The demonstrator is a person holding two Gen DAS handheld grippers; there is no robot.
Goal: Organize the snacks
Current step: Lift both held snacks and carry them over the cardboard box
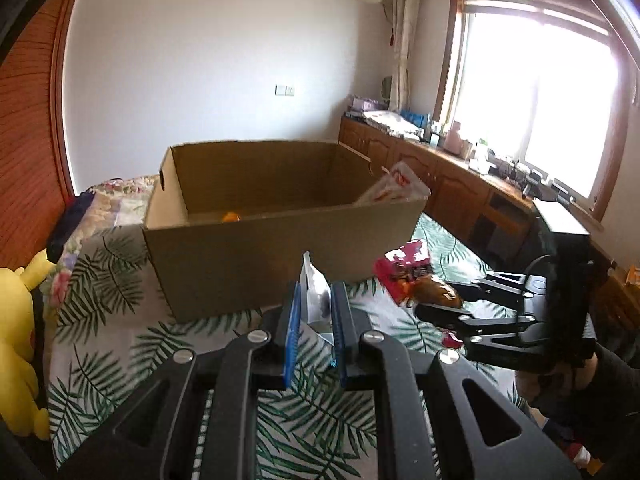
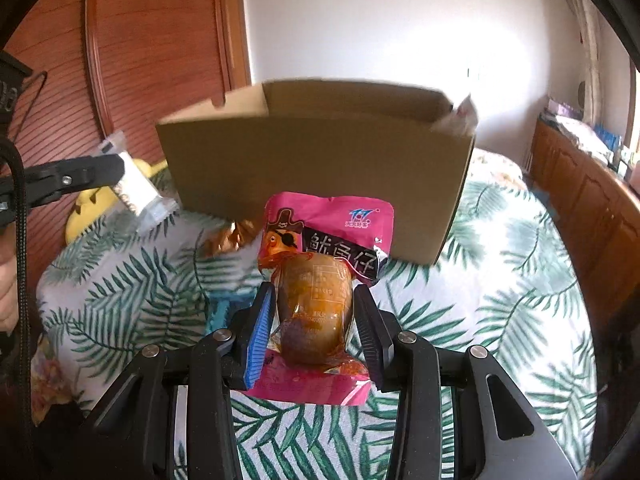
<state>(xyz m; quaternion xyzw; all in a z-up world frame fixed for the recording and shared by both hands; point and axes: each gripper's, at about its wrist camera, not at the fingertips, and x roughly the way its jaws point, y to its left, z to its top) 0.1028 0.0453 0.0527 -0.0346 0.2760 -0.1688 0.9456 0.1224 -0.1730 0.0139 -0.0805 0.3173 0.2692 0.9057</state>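
box floor: the cardboard box (image 1: 280, 236) near wall hides most of its inside; only a sliver of something orange (image 1: 231, 217) shows, too little to name.
white packet (image 1: 394, 188): at the box's right corner, lower part hidden behind the wall.
silver packet (image 1: 316, 300): lower end covered by the left tongs (image 1: 315, 320).
yellow plush toy (image 1: 16, 344): cut off by the left edge.
box rim: blurred in the right wrist view.
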